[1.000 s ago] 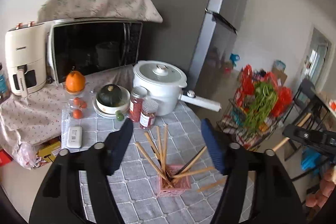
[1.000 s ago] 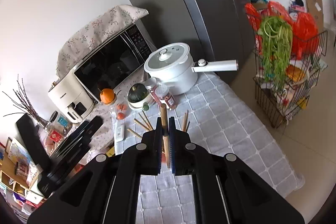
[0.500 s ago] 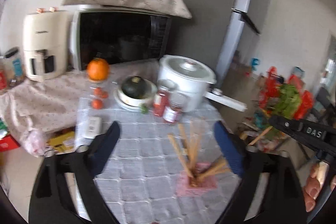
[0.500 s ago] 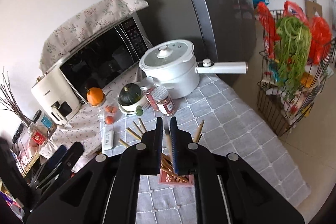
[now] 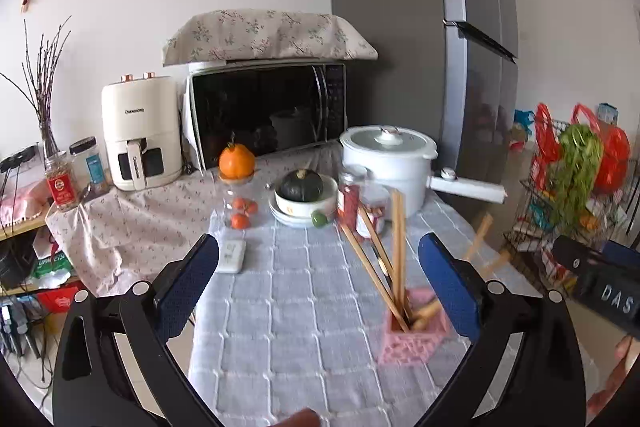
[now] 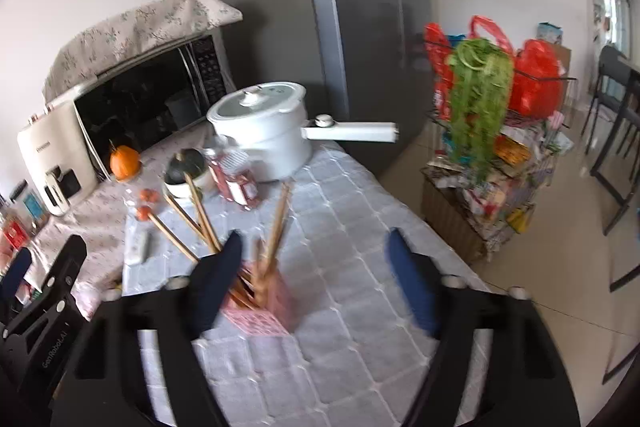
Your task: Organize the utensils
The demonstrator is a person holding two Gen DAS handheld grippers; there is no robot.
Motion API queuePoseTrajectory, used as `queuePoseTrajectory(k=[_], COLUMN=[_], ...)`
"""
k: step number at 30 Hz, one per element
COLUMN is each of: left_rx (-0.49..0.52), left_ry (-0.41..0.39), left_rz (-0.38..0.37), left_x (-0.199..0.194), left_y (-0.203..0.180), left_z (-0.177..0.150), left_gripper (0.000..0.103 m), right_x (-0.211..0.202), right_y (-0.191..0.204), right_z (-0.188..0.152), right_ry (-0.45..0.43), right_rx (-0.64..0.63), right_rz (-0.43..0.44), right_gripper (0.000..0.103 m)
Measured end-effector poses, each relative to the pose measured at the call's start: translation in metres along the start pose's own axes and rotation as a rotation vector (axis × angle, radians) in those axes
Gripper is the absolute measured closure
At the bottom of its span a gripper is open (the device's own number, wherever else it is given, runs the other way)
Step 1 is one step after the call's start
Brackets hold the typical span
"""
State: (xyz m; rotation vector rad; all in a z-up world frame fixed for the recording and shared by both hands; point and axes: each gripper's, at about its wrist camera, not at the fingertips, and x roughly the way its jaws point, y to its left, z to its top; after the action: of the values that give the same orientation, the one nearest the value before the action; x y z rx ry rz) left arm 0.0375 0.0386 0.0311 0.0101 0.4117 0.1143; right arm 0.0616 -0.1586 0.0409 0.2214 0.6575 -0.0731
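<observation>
Centre frame, a white pot [image 5: 387,155] with its long handle pointing right, sitting on the grey quilted tablecloth [image 5: 304,311]. Just left of it, a dark squash [image 5: 301,183] in a bowl, two red-labelled jars [image 5: 352,201] alongside. Behind, a microwave [image 5: 266,115] under a floral cover. Far left, a cream air fryer [image 5: 140,133]. Upper right, a grey fridge [image 5: 420,47] (yellow note on top). Right edge, red bags [image 6: 536,79] and greens [image 6: 480,99] on a wire rack.

Your 2 wrist views both look down across the table [image 5: 304,307], sharing the nearby pink holder [image 5: 414,341] [image 6: 260,311].
</observation>
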Motion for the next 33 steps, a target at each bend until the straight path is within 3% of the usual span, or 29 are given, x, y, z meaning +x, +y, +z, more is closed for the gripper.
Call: queuePoseTrajectory(k=[4,12,19,26,33], left_rx=[0.064,0.110,0.136,0.139,0.124], left_ry=[0.069,0.091,0.113,0.140,0.153], left_rz=[0.030,0.005,-0.029,-0.050,-0.050], left_x=[-0.003,-0.009,-0.006,-0.006,-0.005], left_y=[-0.019,-0.045,-0.060,-0.068,-0.069], left_z=[-0.022,-0.048,-0.056,-0.058,-0.058], left_gripper=[0.007,0.007,0.007,0.007,0.007], right_x=[-0.008,0.000,0.005,-0.001,0.004], right_y=[-0.019,-0.045,-0.060,-0.076,-0.079], right_z=[-0.025,-0.058,-0.078,-0.075,-0.076], right_ry=[-0.038,0.031,0.061,0.023,0.042], right_rx=[0.014,-0.032,-0.034,0.025,0.041], right_rz=[-0.072,-0.177,-0.197,-0.216,-0.206], right_gripper=[0.007,0.007,0.007,0.007,0.007])
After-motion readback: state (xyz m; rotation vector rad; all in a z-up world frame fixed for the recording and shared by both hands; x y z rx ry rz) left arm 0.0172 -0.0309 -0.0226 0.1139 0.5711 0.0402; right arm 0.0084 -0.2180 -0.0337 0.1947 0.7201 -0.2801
